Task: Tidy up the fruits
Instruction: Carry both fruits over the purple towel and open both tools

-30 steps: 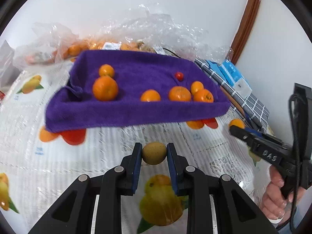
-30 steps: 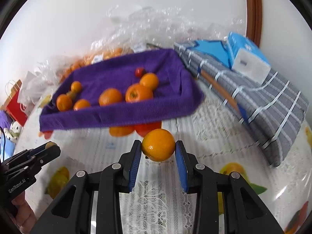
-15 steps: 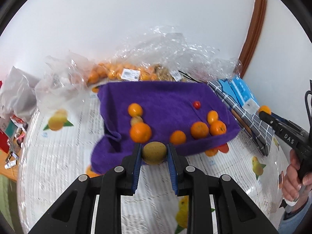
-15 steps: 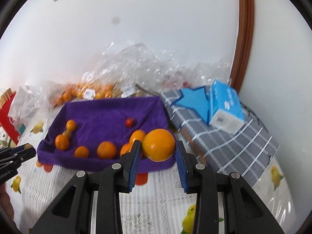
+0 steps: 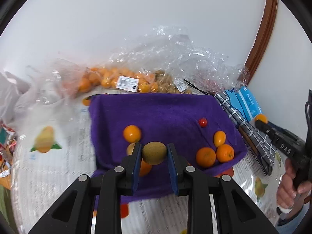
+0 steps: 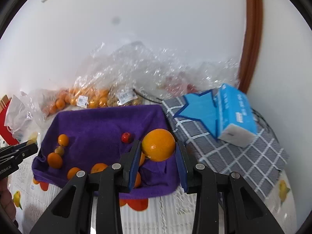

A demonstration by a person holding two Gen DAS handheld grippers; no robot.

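Observation:
My left gripper (image 5: 154, 153) is shut on a small yellow-brown fruit (image 5: 154, 152), held above the near edge of the purple towel (image 5: 156, 115). My right gripper (image 6: 158, 149) is shut on a large orange (image 6: 158, 144), over the towel's (image 6: 101, 122) right front corner. Several oranges (image 5: 205, 157) and a tiny red fruit (image 5: 203, 122) lie on the towel. In the left wrist view the other gripper (image 5: 262, 121) shows at the right with its orange (image 5: 261, 118). In the right wrist view the other gripper's fingertips (image 6: 29, 146) show at the left edge.
Clear plastic bags of oranges (image 5: 109, 80) and crumpled wrap (image 6: 140, 66) lie behind the towel against the wall. A grey checked cloth (image 6: 234, 156) with a blue tissue pack (image 6: 236, 115) sits to the right. The tablecloth (image 5: 48, 175) bears fruit prints. A hand (image 5: 290, 187) holds the right gripper.
Both grippers have risen and moved forward toward the purple towel, each still holding its fruit. The towel now lies below them and the bags behind it have come into view.

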